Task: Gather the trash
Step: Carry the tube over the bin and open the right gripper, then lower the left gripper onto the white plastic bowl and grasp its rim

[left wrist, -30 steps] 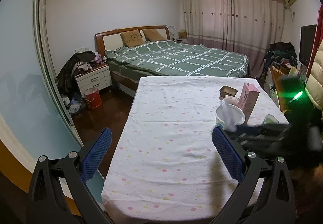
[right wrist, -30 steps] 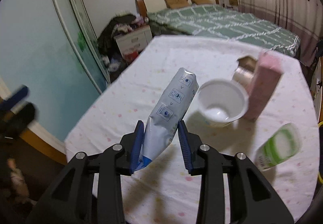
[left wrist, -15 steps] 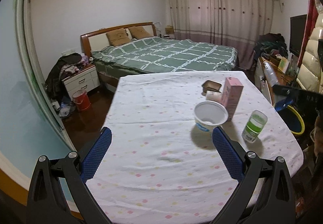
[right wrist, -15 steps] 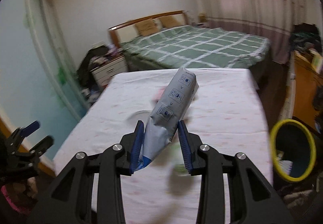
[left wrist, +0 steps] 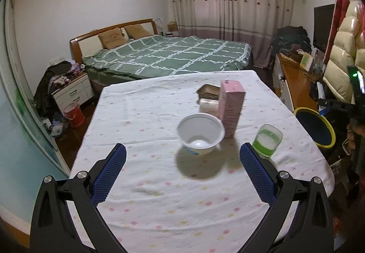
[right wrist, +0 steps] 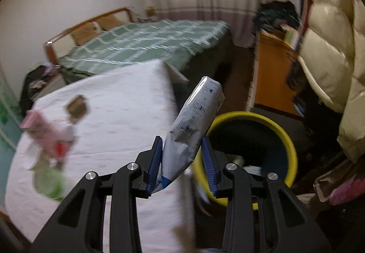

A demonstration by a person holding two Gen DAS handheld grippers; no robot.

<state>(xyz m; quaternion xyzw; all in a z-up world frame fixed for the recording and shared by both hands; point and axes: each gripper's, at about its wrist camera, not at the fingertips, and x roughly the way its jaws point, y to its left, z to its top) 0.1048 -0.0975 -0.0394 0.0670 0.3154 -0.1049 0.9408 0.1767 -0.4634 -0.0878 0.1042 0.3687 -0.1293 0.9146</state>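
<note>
A bedroom table (left wrist: 159, 184) holds leftover trash: a white cup (left wrist: 200, 133), pink carton (left wrist: 230, 107) and green cup (left wrist: 267, 140). The step in hand looks like binning: the right gripper (right wrist: 182, 159) clamps a grey packet (right wrist: 194, 125), apparently just short of the yellow-rimmed bin (right wrist: 289, 145), though blur obscures this. Next, carry over and release. The left gripper (left wrist: 182, 173) gapes empty.
</note>
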